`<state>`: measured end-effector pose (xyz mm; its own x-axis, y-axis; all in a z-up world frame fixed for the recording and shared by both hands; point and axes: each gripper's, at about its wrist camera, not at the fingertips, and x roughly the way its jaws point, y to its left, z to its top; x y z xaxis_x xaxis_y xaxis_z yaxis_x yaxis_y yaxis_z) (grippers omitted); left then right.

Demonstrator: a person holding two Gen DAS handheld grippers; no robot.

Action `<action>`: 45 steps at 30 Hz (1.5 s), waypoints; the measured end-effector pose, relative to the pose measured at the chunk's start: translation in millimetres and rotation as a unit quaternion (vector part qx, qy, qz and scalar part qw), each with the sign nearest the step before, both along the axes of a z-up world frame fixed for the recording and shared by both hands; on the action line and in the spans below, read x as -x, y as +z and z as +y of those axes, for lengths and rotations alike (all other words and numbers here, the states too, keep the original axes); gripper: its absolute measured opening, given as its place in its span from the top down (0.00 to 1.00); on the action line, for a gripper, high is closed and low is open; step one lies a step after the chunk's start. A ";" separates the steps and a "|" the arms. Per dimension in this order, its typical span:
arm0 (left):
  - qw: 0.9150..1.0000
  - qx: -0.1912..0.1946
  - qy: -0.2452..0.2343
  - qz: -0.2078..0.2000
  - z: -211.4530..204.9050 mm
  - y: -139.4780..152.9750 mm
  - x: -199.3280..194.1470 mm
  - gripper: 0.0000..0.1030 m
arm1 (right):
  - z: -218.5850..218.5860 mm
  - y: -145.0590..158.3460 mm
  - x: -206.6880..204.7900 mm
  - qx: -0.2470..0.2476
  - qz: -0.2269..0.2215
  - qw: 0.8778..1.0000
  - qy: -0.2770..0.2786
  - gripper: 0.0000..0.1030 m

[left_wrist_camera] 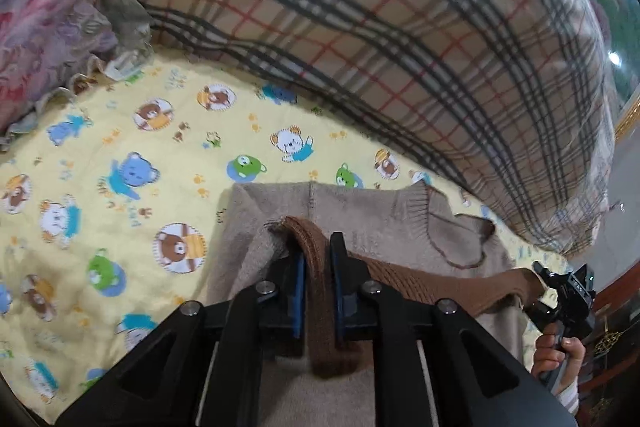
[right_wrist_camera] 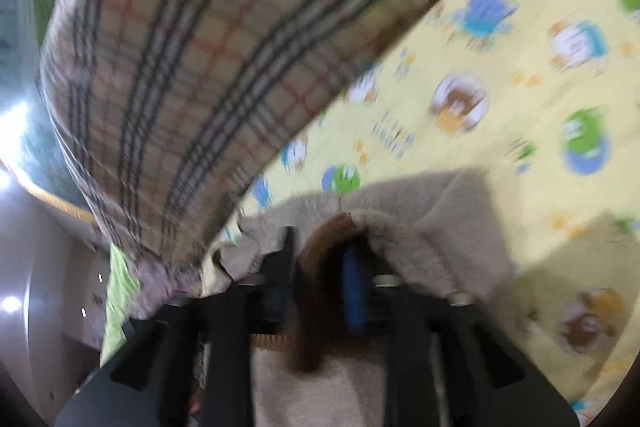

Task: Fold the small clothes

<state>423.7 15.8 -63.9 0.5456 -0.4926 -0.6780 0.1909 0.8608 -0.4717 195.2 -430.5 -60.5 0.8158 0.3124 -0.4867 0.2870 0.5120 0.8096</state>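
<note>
A small beige knitted sweater (left_wrist_camera: pixel 360 223) with a brown ribbed hem (left_wrist_camera: pixel 420 279) lies on the yellow bear-print sheet (left_wrist_camera: pixel 120 155). My left gripper (left_wrist_camera: pixel 318 247) is shut on the brown hem at its left end and holds it over the sweater's body. My right gripper (right_wrist_camera: pixel 320 247) is shut on the other end of the brown hem (right_wrist_camera: pixel 320 239), with the beige sweater (right_wrist_camera: pixel 432 227) under it. The right gripper also shows at the right edge of the left wrist view (left_wrist_camera: pixel 560 287). The right wrist view is blurred.
A large plaid pillow (left_wrist_camera: pixel 380 27) lies just behind the sweater, also in the right wrist view (right_wrist_camera: pixel 180 67). A floral ruffled cloth (left_wrist_camera: pixel 52 27) is at the far left. The bed's edge and room lie to the right (left_wrist_camera: pixel 624 167).
</note>
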 end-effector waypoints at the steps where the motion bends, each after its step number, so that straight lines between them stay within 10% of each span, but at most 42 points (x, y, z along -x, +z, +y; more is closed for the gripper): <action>1: 0.999 -0.026 0.028 -0.008 6.2 7.1 3.7 0.61 | -7.0 4.4 8.3 -0.005 -0.005 1.000 -0.018 0.40; 2: 0.998 -0.046 0.050 -0.018 13.1 14.7 7.4 0.43 | -10.0 8.4 13.4 -0.005 -0.009 0.999 -0.031 0.40; 5: 0.998 -0.035 0.052 -0.023 34.2 34.2 27.5 0.42 | -13.6 27.7 34.0 0.005 -0.027 0.999 -0.037 0.40; 10: 0.994 -0.034 -0.100 -0.039 -31.8 41.1 86.1 0.39 | 57.3 66.7 49.5 0.144 -0.070 0.984 0.080 0.43; 18: 0.965 -0.094 -0.243 0.022 -132.7 -11.4 92.4 0.39 | 149.9 48.2 4.6 0.225 -0.023 0.945 0.237 0.58; 24: 0.958 -0.134 -0.248 0.050 -154.7 -33.0 46.4 0.39 | 156.1 8.1 -43.3 0.274 0.068 0.915 0.289 0.64; 30: 0.956 -0.251 -0.147 -0.028 -156.0 -26.9 -5.7 0.50 | 105.4 13.8 -86.8 0.298 0.067 0.940 0.150 0.72; 37: 0.967 -0.251 0.028 -0.036 -102.8 -16.7 -48.8 0.60 | 62.6 26.9 -69.9 0.299 0.060 0.952 -0.008 0.71; 45: 0.987 -0.143 -0.029 -0.060 -66.3 8.3 58.8 0.51 | 107.6 58.7 -17.2 0.239 -0.044 0.961 0.135 0.70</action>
<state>364.8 -50.5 -55.5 0.6072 -0.3229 -0.7260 0.2832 0.9416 -0.1819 212.4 -322.9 -1.7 0.7809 0.2776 -0.5596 0.0319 0.8770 0.4795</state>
